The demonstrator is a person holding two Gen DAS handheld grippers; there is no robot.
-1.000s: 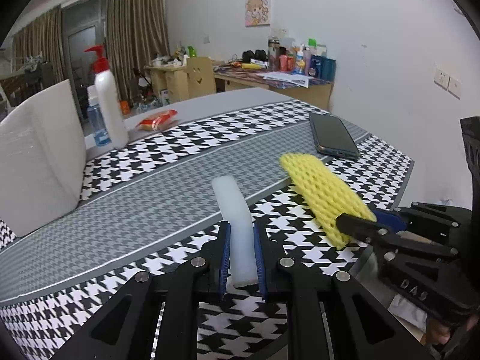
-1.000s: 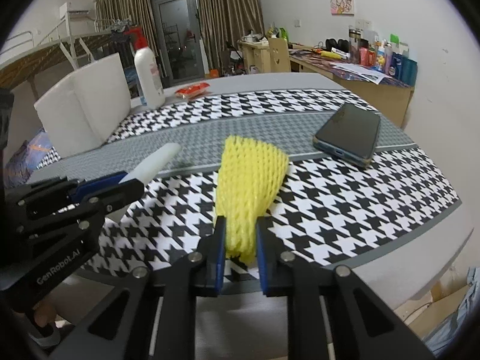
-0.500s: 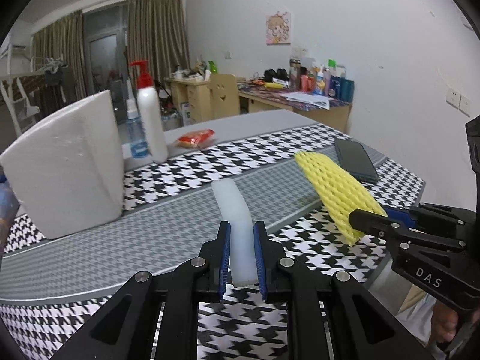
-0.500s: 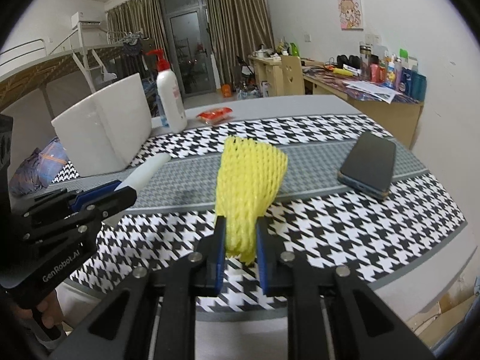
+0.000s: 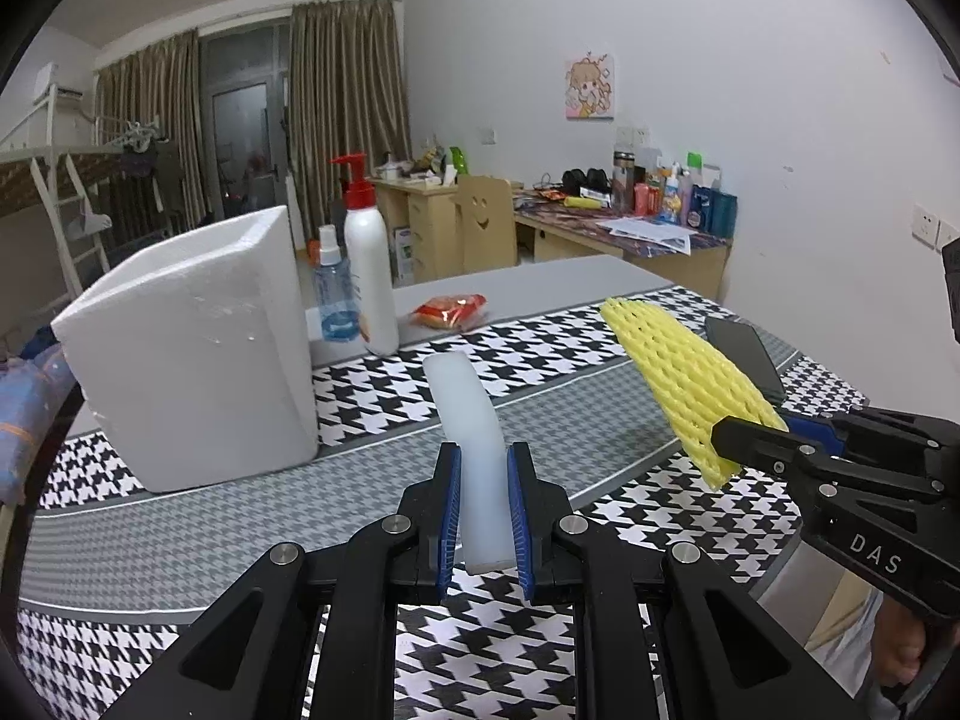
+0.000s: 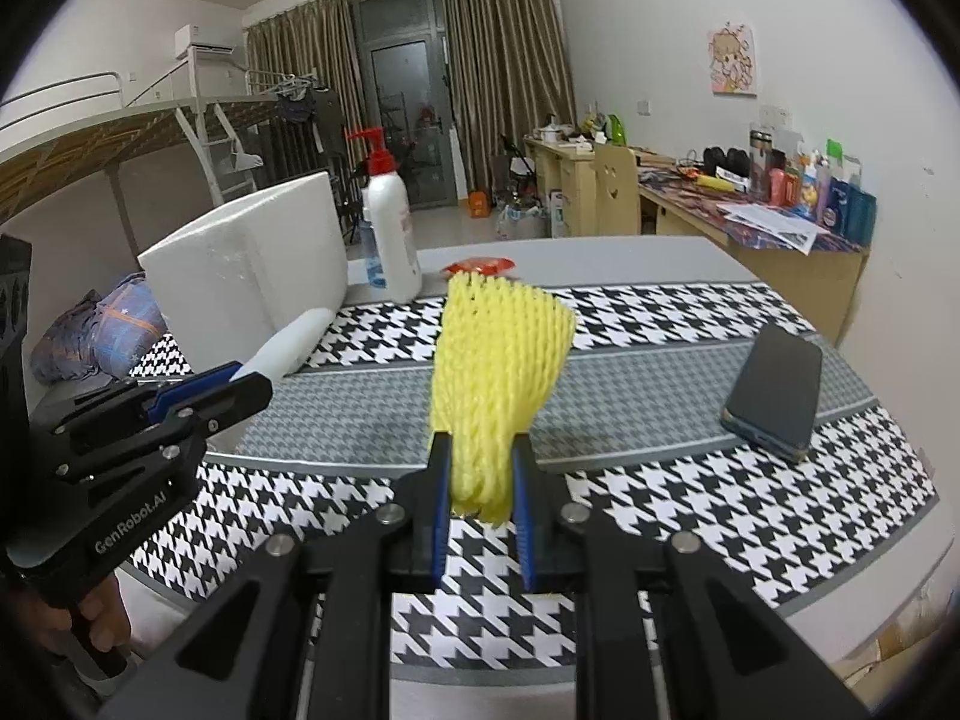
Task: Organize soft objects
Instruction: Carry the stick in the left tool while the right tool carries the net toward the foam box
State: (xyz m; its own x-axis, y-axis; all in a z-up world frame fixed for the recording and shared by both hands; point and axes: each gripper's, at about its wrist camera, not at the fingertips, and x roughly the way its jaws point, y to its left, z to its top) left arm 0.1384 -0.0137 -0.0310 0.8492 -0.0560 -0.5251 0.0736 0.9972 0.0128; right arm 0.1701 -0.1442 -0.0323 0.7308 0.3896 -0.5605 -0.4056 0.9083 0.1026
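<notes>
Items, two, both now lifted clear of the counter (image 5: pixel 180 546): white foam strip (image 5: pixel 471 420) pinched in left claw (image 5: pixel 483 519); yellow foam net (image 6: pixel 498 360) pinched in right claw (image 6: pixel 480 495). Destination likely white foam box (image 5: pixel 198 348) at counter's left edge.

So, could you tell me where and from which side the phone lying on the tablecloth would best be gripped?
Grip the phone across its two long edges, near the middle, coming down from above. It lies flat and thin on the tablecloth, so only its narrow width suits a claw, and nothing crowds either edge.
</notes>
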